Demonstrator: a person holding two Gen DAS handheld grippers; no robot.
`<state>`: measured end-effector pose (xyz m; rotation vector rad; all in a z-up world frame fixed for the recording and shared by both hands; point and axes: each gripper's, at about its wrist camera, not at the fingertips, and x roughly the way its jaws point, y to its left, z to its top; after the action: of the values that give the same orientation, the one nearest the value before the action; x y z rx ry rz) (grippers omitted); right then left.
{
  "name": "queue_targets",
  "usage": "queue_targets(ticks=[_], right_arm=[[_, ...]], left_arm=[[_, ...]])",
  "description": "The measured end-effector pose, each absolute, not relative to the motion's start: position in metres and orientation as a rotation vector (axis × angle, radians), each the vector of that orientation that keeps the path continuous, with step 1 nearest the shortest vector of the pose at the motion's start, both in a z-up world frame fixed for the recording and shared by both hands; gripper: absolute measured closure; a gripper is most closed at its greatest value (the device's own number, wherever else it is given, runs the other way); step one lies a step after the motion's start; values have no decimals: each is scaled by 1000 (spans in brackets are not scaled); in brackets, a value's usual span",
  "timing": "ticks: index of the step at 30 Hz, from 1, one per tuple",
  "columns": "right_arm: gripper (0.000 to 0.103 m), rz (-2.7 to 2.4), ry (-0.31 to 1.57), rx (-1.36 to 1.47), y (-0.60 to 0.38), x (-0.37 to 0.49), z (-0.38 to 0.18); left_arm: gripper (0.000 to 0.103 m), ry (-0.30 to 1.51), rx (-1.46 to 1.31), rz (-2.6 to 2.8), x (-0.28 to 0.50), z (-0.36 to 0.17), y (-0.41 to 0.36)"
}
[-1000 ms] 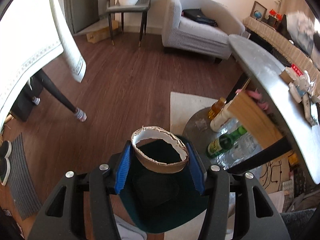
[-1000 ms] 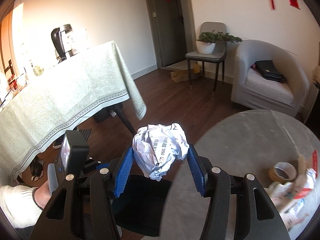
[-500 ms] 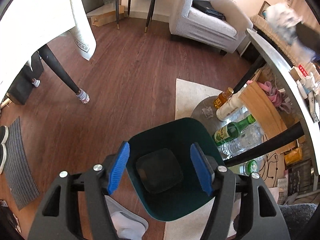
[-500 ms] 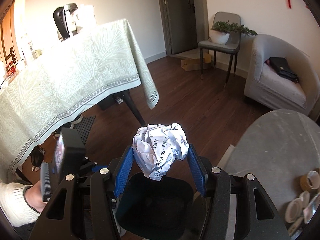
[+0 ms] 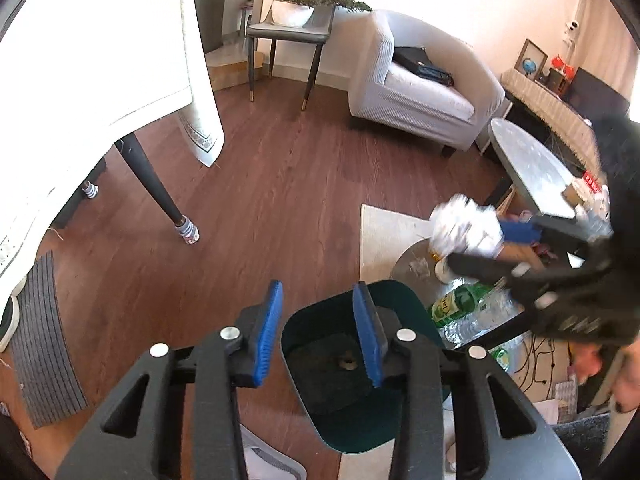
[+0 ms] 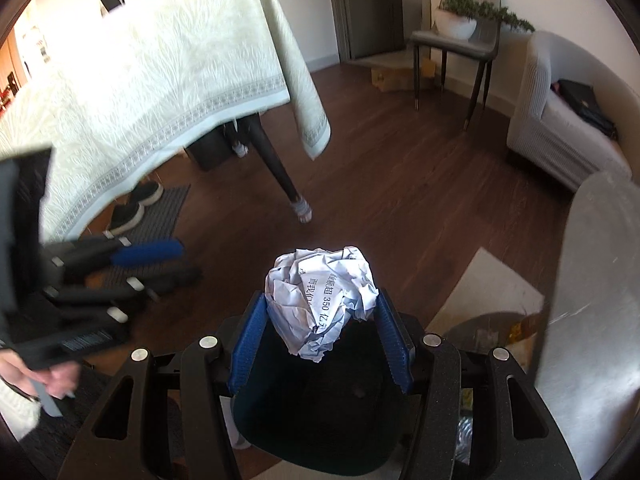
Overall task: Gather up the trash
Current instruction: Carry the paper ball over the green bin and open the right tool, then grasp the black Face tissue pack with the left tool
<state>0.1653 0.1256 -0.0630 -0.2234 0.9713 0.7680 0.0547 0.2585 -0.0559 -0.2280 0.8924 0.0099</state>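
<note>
A dark green trash bin stands on the floor below both grippers; it also shows in the right wrist view. My left gripper is open and empty, over the bin's left rim. My right gripper is shut on a crumpled ball of white printed paper and holds it above the bin's opening. The right gripper with the paper ball also shows in the left wrist view, to the right of the bin. The left gripper shows blurred at the left of the right wrist view.
A grey round table with litter at its edge stands to the right. Bottles lie on a low shelf under it. A clothed dining table, a white armchair, a chair with a plant and a doormat surround the wooden floor.
The cardboard tape ring left my left gripper, whose jaws opened and then shifted left of the bin. My right gripper carried the paper ball from the round table to above the bin.
</note>
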Motion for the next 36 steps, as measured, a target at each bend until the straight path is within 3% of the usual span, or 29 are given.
queue_targets(ticks=[17, 22, 29, 31, 36], right_arm=[[46, 727, 1220, -395, 134, 139, -160], [34, 732, 1265, -436, 128, 132, -174], [34, 776, 1199, -412, 123, 124, -148], [42, 796, 1172, -382, 121, 124, -136], [50, 850, 1098, -321, 114, 119, -100]], left_arm=[[81, 793, -222, -32, 49, -10, 244], [81, 746, -224, -36, 49, 7, 237], [81, 692, -205, -41, 51, 25, 223], [81, 683, -201, -43, 51, 28, 220], [77, 657, -195, -33, 51, 37, 212]])
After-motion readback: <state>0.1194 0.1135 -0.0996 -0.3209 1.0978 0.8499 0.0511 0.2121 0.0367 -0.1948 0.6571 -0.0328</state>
